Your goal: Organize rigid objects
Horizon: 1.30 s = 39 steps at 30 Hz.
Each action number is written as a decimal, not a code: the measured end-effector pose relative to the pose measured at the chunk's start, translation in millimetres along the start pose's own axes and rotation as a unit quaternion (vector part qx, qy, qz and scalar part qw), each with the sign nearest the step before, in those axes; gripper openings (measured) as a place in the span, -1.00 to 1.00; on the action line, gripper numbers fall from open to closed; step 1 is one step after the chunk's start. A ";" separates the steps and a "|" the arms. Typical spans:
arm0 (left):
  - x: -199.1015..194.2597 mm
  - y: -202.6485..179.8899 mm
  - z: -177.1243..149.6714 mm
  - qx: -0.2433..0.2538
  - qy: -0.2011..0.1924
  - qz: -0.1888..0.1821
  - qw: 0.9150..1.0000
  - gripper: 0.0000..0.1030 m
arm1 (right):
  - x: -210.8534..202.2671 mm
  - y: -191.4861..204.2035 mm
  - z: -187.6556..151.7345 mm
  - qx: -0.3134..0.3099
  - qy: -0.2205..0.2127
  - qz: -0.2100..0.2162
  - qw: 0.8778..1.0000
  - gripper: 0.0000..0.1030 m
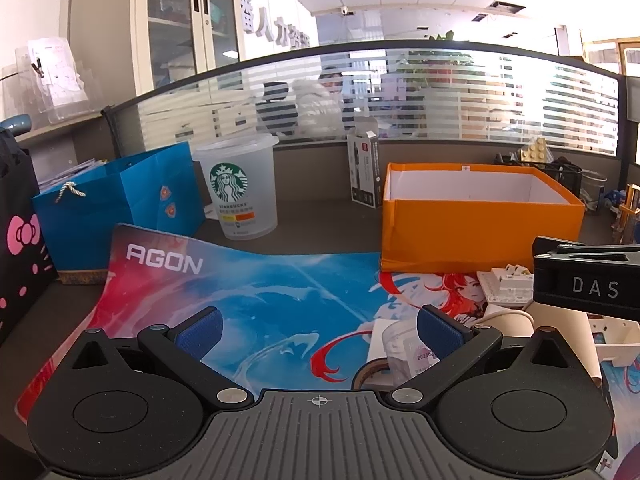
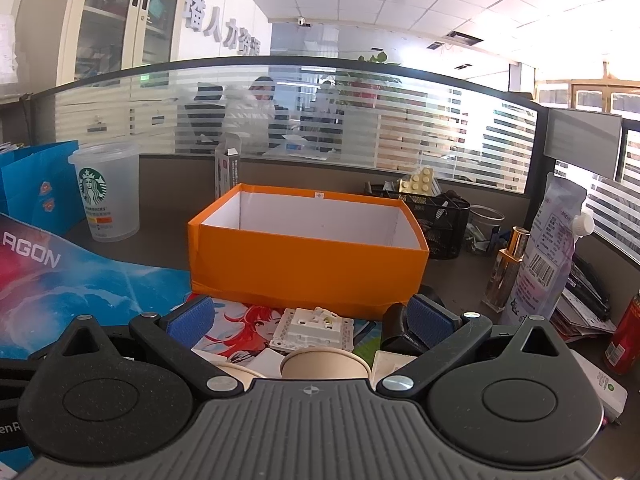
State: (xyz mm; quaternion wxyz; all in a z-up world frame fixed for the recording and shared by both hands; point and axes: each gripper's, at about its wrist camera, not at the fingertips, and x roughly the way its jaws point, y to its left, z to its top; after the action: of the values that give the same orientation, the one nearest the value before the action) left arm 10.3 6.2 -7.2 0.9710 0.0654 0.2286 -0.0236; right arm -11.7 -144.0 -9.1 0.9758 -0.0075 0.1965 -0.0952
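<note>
An open orange box (image 1: 476, 228) (image 2: 308, 256) with a white inside stands on the desk, empty as far as I see. In front of it lie a white wall socket plate (image 2: 314, 328) (image 1: 505, 286), a tan paper cup (image 2: 325, 363), a black object (image 2: 398, 330) and a tape roll (image 1: 370, 374). My left gripper (image 1: 319, 330) is open and empty above the AGON mat (image 1: 224, 292). My right gripper (image 2: 310, 320) is open and empty above the cup and socket plate; it shows in the left wrist view (image 1: 588, 284).
A Starbucks cup (image 1: 240, 188) (image 2: 106, 192), a blue gift bag (image 1: 120, 204), a black Hello Kitty bag (image 1: 22, 240) stand left. A black mesh organiser (image 2: 436, 216), gold bottle (image 2: 506, 268), pouch (image 2: 548, 248) and red can (image 2: 626, 336) stand right. A glass partition backs the desk.
</note>
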 end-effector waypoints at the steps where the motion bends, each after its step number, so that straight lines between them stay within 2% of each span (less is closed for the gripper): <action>1: -0.2 -0.2 -0.4 0.000 0.000 0.000 1.000 1.00 | 0.4 0.0 -0.2 0.000 0.001 0.000 1.000 1.00; 16: 2.4 1.8 -0.5 -0.011 0.011 -0.013 1.000 1.00 | 0.8 0.9 -0.3 -0.001 0.001 0.000 1.000 1.00; 20: 2.5 -2.3 -0.4 -0.007 0.020 0.003 1.000 1.00 | 0.7 0.9 -0.1 -0.002 0.001 0.000 1.000 1.00; 22: 0.1 -5.2 -2.5 0.006 0.012 0.007 1.000 1.00 | 1.0 0.8 -0.3 -0.001 0.001 0.000 1.000 1.00; 25: -4.8 -3.4 -6.6 0.017 -0.012 -0.014 1.000 1.00 | 1.2 0.8 -0.2 -0.001 0.001 0.000 1.000 1.00; 27: -0.3 3.9 -5.9 0.002 0.000 -0.037 0.999 1.00 | 1.3 0.8 -0.3 0.000 0.001 -0.001 1.000 1.00; 29: 11.6 15.4 -2.3 -0.030 0.035 -0.069 0.997 1.00 | 1.6 0.6 -0.5 0.001 0.000 0.000 1.000 1.00; 32: 34.0 39.3 1.4 -0.097 0.084 -0.110 0.986 1.00 | 0.6 -5.3 0.8 -0.001 -0.011 0.006 1.000 1.00; 34: 41.6 53.7 2.5 -0.143 0.081 -0.106 0.981 1.00 | -1.1 -17.2 5.6 -0.002 -0.024 0.006 1.000 1.00; 36: 44.9 62.6 4.0 -0.156 0.062 -0.112 0.979 1.00 | -0.2 -35.8 11.0 0.014 -0.035 0.010 0.999 1.00; 39: 47.6 67.1 3.2 -0.167 0.031 -0.127 0.977 1.00 | -1.2 -66.7 16.4 0.059 -0.033 0.055 0.996 1.00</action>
State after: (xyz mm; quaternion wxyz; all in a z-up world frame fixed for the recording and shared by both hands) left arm 59.4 71.4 -17.8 0.9497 -0.1263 0.2661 -0.1064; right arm -18.7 -209.6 9.9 0.9843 0.0583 0.1583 -0.0522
